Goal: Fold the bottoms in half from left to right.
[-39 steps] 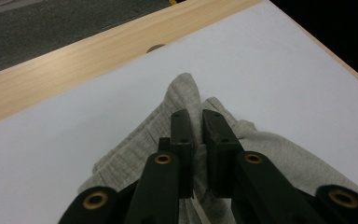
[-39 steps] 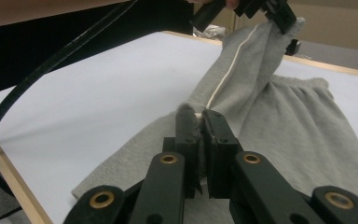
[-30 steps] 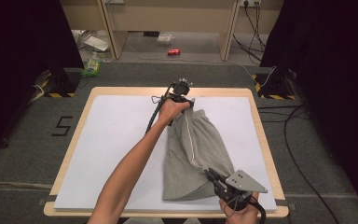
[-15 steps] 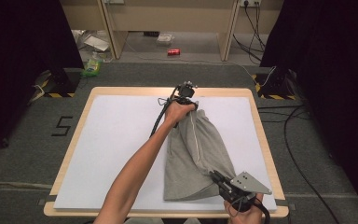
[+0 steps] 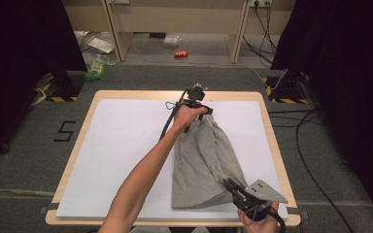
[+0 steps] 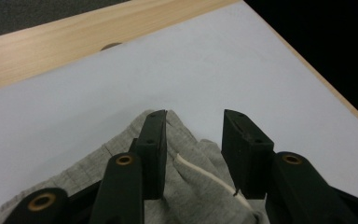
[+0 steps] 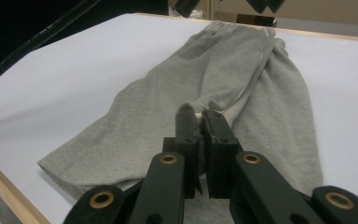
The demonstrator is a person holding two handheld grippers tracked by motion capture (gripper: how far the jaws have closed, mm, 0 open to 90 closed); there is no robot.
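One pair of grey shorts (image 5: 201, 165) lies folded on the white counter (image 5: 121, 145), right of centre. Its long axis runs from the far middle of the counter toward the near right corner, slightly oblique to the counter's edges. The narrow, gathered waistband end points away from the person; the wider hem end points toward the near edge, just short of it. One white drawstring (image 6: 205, 175) lies across the cloth at the waistband, and a pale seam line runs lengthwise down the garment in the right gripper view.

Two hand-held grippers are in use, one at each end of the shorts. The left hand-held gripper (image 5: 196, 104) sits at the waistband end, at the far side of the counter; in the left gripper view (image 6: 193, 140) its jaws have just been opening and now stand apart, with the waistband cloth and drawstring lying between and beneath them but not pinched. The right hand-held gripper (image 5: 230, 185) sits at the near right, at the hem end; in the right gripper view (image 7: 200, 123) its jaws are closed tight on a small raised fold of the grey cloth, lifting it clear of the rest of the garment.

One bare forearm (image 5: 141, 179) crosses the counter diagonally to the left hand-held gripper.
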